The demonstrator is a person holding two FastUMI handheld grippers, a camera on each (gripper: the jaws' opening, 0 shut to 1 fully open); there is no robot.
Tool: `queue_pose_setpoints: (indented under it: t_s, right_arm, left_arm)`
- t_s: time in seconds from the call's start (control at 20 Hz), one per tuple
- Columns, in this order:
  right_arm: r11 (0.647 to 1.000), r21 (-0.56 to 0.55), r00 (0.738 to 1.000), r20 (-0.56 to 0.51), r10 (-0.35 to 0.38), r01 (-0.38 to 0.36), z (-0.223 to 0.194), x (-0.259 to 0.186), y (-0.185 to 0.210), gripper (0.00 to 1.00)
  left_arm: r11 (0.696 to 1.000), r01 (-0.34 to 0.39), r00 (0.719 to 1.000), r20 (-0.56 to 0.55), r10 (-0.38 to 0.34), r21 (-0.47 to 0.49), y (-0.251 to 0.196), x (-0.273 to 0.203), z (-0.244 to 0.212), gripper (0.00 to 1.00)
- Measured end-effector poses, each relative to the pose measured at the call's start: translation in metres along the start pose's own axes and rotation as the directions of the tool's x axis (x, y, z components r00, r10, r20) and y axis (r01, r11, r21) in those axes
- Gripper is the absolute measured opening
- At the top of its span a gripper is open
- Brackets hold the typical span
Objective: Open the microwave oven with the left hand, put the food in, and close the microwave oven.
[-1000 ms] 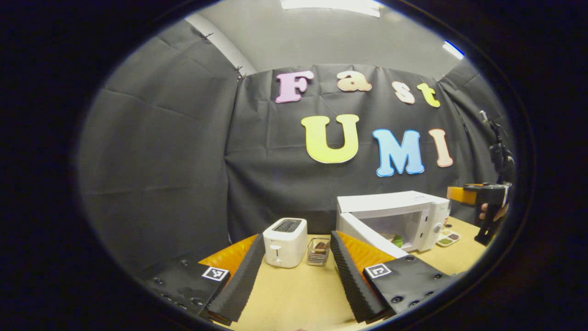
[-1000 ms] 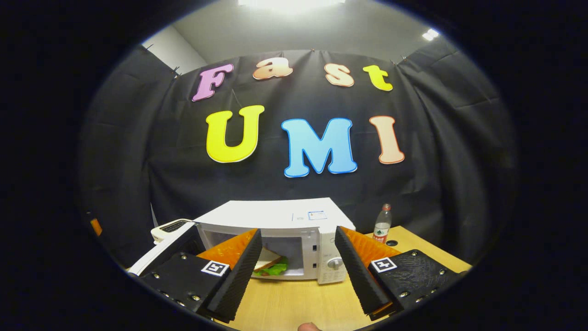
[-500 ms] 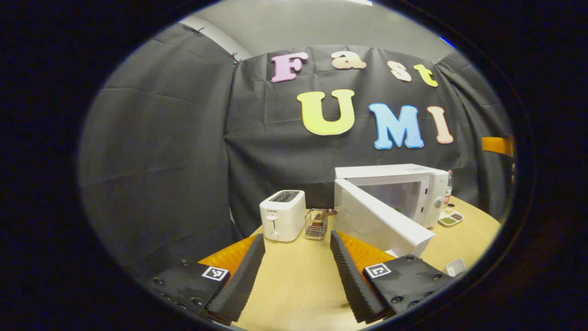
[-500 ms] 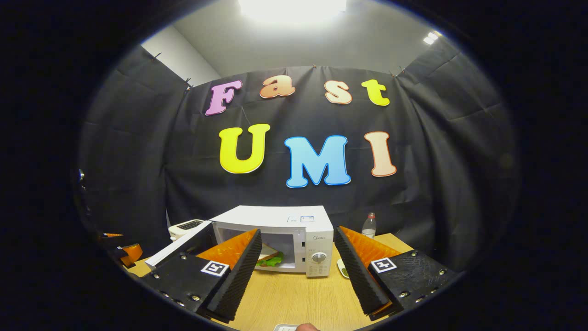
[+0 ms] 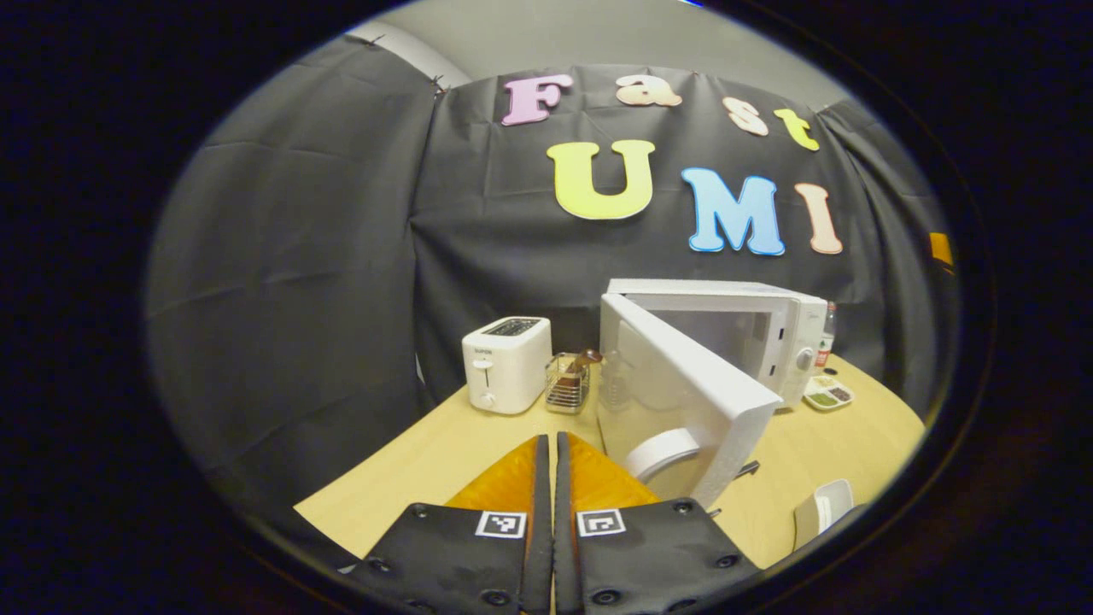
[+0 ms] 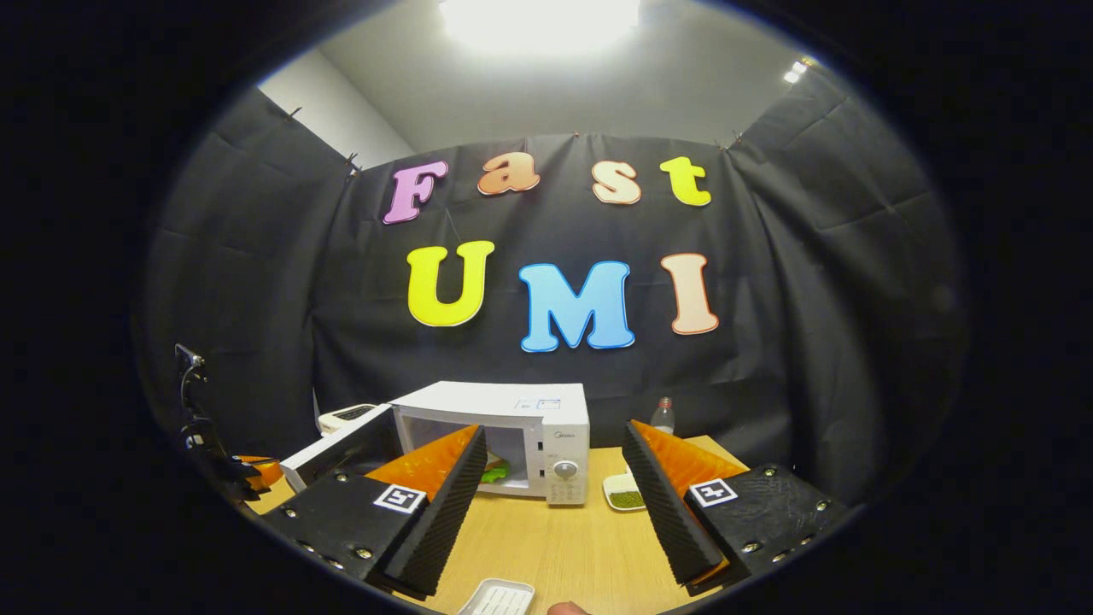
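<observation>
Left gripper (image 5: pixel 547 444) fingers have closed; sandwich (image 6: pixel 493 469) inside microwave (image 6: pixel 512 440).

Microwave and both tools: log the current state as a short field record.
microwave: door swung open
food: sandwich with green leaf, inside the cavity
left tool: shut, empty, short of the door
right tool: open, empty, facing the microwave
toaster: left of the microwave
task left: close the door

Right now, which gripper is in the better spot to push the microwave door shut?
Left. The left gripper, fingers together, sits just in front of the open microwave door. The right gripper hangs open, farther back from the microwave.
</observation>
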State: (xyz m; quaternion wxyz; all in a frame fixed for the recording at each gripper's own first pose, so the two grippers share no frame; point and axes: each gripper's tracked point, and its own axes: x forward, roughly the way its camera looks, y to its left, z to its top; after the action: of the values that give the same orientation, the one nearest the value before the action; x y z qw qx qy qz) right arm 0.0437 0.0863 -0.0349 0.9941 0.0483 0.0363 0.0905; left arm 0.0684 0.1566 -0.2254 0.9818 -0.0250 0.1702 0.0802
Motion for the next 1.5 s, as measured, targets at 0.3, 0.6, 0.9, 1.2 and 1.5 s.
queue_pose_setpoints:
  t_s: [0.3,0.6,0.9,1.2,1.5]
  right_arm:
    - [1.0,0.019,1.0,-0.01,-0.012,0.012,-0.001,-0.034,-0.038,0.96]
    - [1.0,0.029,1.0,-0.004,-0.011,0.011,0.003,-0.041,-0.052,0.96]
    - [0.999,0.035,1.0,-0.01,-0.011,0.011,-0.001,-0.031,-0.045,0.96]
    - [1.0,0.012,1.0,-0.005,-0.027,0.028,0.003,-0.009,-0.039,0.96]
    - [0.998,0.0,0.998,-0.001,-0.067,0.067,0.005,0.016,-0.038,0.96]
  left_arm:
    - [1.0,-0.021,1.0,-0.008,0.021,0.008,-0.025,-0.008,-0.005,0.07]
    - [0.999,0.034,0.999,-0.018,-0.033,0.029,-0.068,-0.01,-0.004,0.07]
    - [0.986,0.153,0.988,-0.016,-0.152,0.066,-0.122,0.001,0.008,0.07]
    - [0.956,0.283,0.959,-0.028,-0.282,0.078,-0.172,0.026,0.017,0.07]
    - [0.918,0.389,0.921,-0.039,-0.387,0.079,-0.214,0.061,0.025,0.07]
